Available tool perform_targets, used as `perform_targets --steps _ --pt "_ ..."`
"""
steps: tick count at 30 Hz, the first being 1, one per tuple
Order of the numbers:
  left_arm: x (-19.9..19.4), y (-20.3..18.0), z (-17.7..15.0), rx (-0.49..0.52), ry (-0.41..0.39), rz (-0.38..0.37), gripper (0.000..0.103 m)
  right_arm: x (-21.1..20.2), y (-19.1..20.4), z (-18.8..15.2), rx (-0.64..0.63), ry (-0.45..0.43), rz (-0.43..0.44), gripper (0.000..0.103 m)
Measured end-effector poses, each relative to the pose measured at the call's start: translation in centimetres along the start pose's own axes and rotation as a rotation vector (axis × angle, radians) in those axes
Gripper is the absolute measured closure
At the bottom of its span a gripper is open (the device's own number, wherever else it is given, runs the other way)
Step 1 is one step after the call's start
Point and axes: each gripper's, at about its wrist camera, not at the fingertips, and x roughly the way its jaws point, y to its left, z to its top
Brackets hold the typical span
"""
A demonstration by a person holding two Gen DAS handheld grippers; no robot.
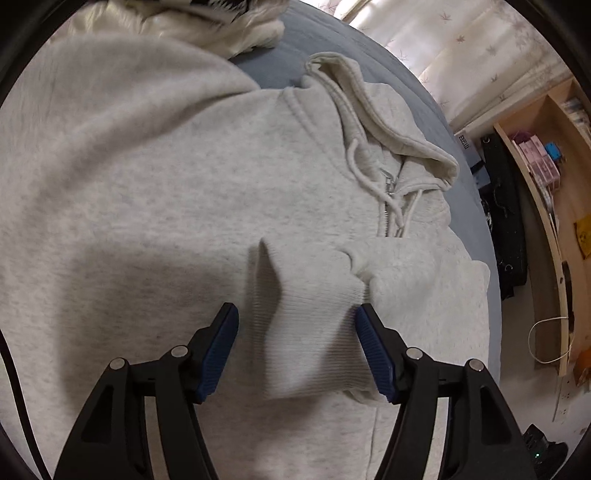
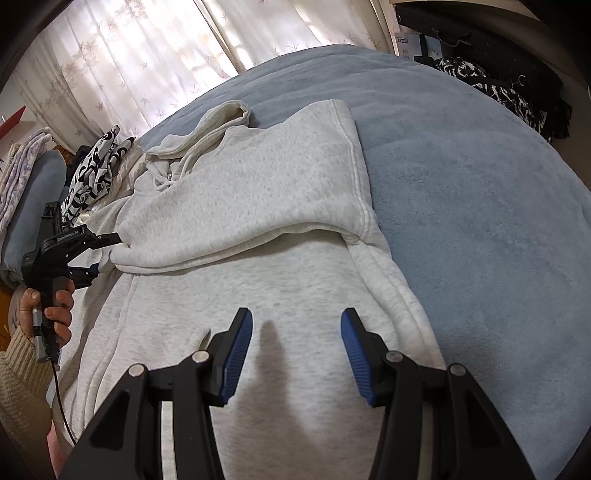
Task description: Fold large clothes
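A light grey zip hoodie (image 1: 147, 184) lies spread on a blue bed (image 2: 480, 221). Its hood (image 1: 388, 122) and drawstrings are at the far right in the left wrist view. One sleeve is folded across the chest, and its ribbed cuff (image 1: 306, 317) lies between the open jaws of my left gripper (image 1: 295, 332), not pinched. In the right wrist view the folded sleeve (image 2: 258, 192) crosses the hoodie body (image 2: 295, 288). My right gripper (image 2: 296, 339) is open and empty above the body. The left gripper (image 2: 99, 254) shows at the sleeve's cuff end.
A pile of patterned black-and-white clothes (image 2: 96, 173) and a pale shiny garment (image 1: 184, 22) lie at the bed's head. Curtains (image 2: 147, 55) hang behind. A wooden shelf (image 1: 546, 206) and dark bags (image 1: 506, 221) stand beside the bed.
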Motion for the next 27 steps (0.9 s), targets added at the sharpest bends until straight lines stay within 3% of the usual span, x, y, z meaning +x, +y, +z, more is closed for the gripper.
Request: perform_targets --steps 3,7,8,9,11,18,20,23,27 --pt "0.4 0.2 -0.5 0.004 -0.017 -0.025 0.027 0.2 0.0 0.0 0.001 0.006 -0.004 0.053" --pt "1.0 -0.9 -0.7 0.023 -0.039 -0.007 0.026 0.5 0.1 -0.1 0.003 0.013 -0.014 0.053" --pt "1.1 -1.2 -0.7 0.031 -0.044 -0.004 0.037 0.5 0.1 -0.1 0.002 0.013 -0.017 0.053" --pt "1.1 -1.7 -0.7 0.04 -0.044 -0.021 0.063 0.5 0.2 -0.1 0.001 0.014 -0.019 0.053" --pt "1.1 -2.6 -0.6 0.027 -0.035 -0.067 0.086 0.5 0.3 -0.1 0.0 0.014 -0.023 0.053" --pt "-5.3 -8.9 -0.7 0.254 -0.249 0.011 0.088 0.0 0.7 0.2 -0.003 0.017 -0.02 0.053" --pt "-6.1 -9.2 -0.5 0.294 -0.271 0.05 0.088 -0.4 0.8 0.5 0.001 0.019 0.001 0.053" --pt "-5.4 -7.4 0.4 0.292 -0.247 0.137 0.088 -1.4 0.8 1.8 0.012 0.017 0.056 0.053" --pt "-2.5 -3.6 1.1 0.231 -0.146 0.177 0.088 -2.0 -0.6 5.7 0.047 0.003 0.077 0.053"
